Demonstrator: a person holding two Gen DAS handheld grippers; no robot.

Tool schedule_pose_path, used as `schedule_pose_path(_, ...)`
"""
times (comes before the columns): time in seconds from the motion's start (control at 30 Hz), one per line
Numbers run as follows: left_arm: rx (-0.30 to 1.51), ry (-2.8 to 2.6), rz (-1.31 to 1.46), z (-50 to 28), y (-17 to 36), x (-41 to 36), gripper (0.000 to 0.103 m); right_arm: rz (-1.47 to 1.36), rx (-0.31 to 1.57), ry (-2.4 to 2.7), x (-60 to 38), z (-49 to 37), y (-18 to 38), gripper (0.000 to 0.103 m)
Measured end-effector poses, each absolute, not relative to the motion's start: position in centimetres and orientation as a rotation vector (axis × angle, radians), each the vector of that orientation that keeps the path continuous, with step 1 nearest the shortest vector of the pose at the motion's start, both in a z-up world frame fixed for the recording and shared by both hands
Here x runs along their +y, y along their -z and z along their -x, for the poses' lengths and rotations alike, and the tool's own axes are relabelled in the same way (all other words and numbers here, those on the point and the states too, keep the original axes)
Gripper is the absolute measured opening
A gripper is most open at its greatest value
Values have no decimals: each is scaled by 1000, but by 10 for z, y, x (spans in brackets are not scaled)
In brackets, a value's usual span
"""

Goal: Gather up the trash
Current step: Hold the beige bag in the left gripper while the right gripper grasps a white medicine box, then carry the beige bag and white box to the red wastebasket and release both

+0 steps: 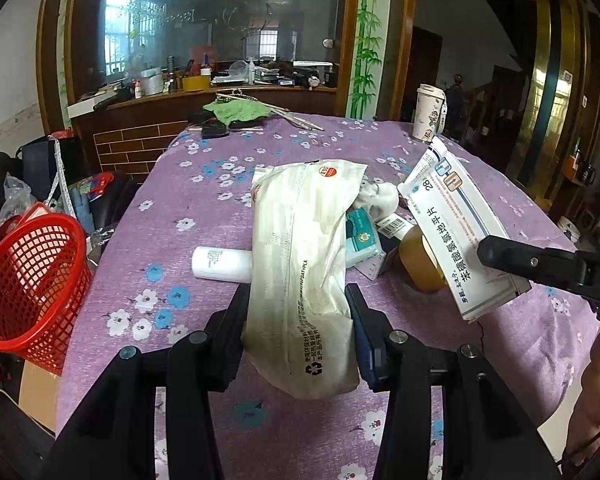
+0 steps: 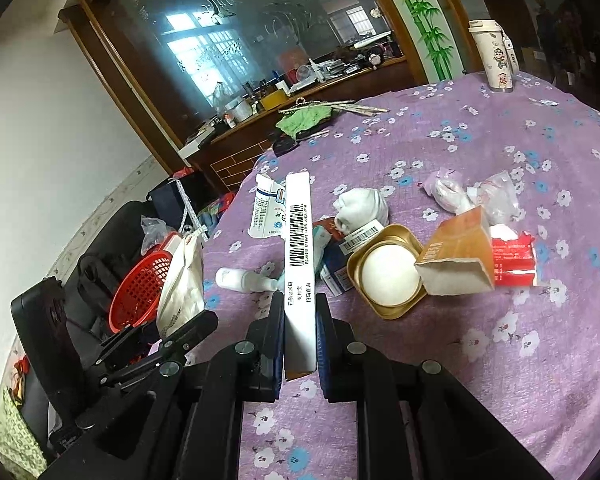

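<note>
Looks like a lived-in home dining room: round table (image 1: 228,184) under a purple floral cloth, wood-framed mirror (image 1: 204,20), cluttered sideboard (image 1: 220,92) past the table's far edge.

Round table (image 1: 204,216) under purple flowered cloth, large wood-framed glass partition (image 1: 204,24) reflecting bright windows, brick-patterned counter (image 1: 140,144) below, bamboo-painted pillar (image 1: 368,40), white wall (image 2: 40,120), dim doorway (image 1: 480,80) beyond

A white patterned tumbler (image 2: 493,56) stands upright near the worktop's (image 2: 460,360) far edge. A green cloth (image 1: 240,112) lies crumpled at the far left corner, long sticks (image 1: 296,118) beside it.
</note>
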State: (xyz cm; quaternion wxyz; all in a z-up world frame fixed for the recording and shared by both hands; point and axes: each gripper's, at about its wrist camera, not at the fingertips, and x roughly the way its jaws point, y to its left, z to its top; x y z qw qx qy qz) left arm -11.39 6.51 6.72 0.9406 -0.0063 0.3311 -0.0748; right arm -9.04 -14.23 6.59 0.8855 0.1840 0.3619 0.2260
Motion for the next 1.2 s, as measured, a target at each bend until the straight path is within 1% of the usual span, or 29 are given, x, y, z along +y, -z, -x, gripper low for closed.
schedule_pose_path(0.23,666,129,24,117,-74,72,45,-366,751,-499,-132,90,-71,14)
schedule_pose_path(0.43,645,82,62,125,-89,101,45,-335,776,-564,-103,85,-77,14)
schedule_pose_path(0.57,635,29,96,128,-100,134,45,-297,794,-628,-72,81,-85,14)
schedule_pose_path(0.87,612,-157,152,138,-113,235,45,-226,854,-739,10,60,-96,15)
schedule_pose_path(1.03,624,-229,165,134,-112,284,45,-193,879,-797,65,41,-104,15)
schedule_pose_path(1.2,664,-280,200,128,-96,328,46,-167,887,-871,126,26,-109,15)
